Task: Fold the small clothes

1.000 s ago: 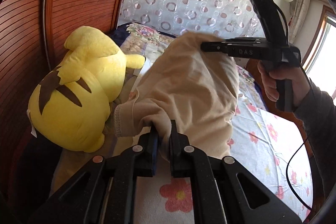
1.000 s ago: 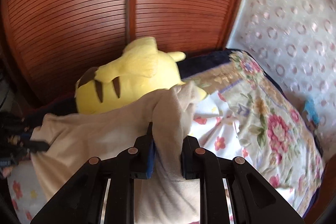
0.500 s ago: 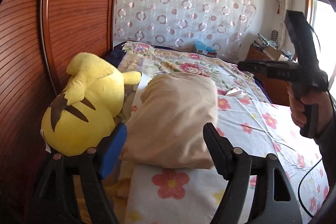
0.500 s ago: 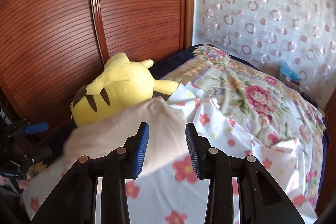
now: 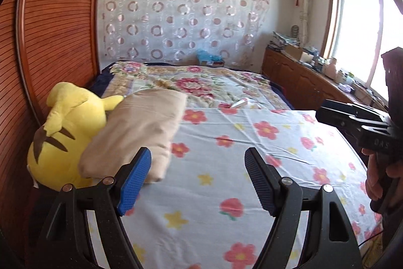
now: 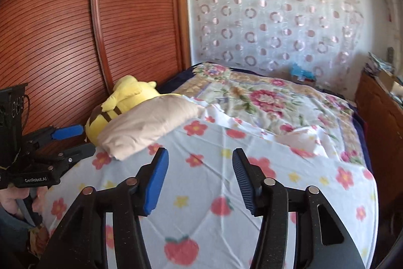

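Beige garment (image 5: 141, 127), yellow plush toy (image 5: 68, 132) with brown stripes, white sheet (image 5: 226, 193) with red flowers

**A bedroom in daylight**

A bed (image 5: 264, 168) with a flowered sheet is filling the room. A ribbed wooden wardrobe (image 6: 63, 29) is standing beside it. A circle-patterned curtain (image 5: 176, 17) is covering the far wall, and bright daylight is coming through the window (image 5: 360, 29) above a low cabinet (image 5: 302, 82).

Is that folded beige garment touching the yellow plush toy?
Touching. In the left wrist view the beige garment leans against the yellow plush toy, with no gap between them.
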Tool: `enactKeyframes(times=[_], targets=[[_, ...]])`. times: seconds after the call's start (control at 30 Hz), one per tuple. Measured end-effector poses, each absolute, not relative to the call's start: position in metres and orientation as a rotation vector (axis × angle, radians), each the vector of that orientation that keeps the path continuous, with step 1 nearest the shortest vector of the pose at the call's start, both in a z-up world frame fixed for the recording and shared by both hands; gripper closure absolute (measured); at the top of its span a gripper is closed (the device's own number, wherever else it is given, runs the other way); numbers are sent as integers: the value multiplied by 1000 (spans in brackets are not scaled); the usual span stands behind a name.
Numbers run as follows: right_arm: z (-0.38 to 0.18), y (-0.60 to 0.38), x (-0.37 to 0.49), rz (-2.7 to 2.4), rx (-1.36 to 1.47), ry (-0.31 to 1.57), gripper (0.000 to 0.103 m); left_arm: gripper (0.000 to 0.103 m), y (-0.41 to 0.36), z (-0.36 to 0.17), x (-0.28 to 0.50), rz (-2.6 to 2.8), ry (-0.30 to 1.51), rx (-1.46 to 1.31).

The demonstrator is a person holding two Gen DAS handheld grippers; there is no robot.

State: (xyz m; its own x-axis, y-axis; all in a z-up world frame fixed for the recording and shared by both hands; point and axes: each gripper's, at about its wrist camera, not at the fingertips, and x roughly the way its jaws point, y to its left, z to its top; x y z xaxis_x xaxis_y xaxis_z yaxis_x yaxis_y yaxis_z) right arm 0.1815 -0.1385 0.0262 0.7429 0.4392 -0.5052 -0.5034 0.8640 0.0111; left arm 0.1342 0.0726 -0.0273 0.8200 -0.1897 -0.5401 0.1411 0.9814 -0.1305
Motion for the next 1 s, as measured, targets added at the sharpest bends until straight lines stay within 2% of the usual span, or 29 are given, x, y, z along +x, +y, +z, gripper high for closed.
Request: enactKeyframes(times=[0.07, 0.17, 0.67, 1.0], targets=[[27, -149, 159, 477, -104, 504, 39, 26, 57, -21, 128, -200, 567, -79], [29, -165, 130, 411, -65, 484, 36, 26, 39, -10, 118, -216, 545, -65], [41, -177, 17, 213, 19, 341, 35, 26, 0, 38, 75, -194, 443, -4], [28, -169, 11, 192, 34, 326, 35, 25, -1, 42, 67, -191, 421, 4]])
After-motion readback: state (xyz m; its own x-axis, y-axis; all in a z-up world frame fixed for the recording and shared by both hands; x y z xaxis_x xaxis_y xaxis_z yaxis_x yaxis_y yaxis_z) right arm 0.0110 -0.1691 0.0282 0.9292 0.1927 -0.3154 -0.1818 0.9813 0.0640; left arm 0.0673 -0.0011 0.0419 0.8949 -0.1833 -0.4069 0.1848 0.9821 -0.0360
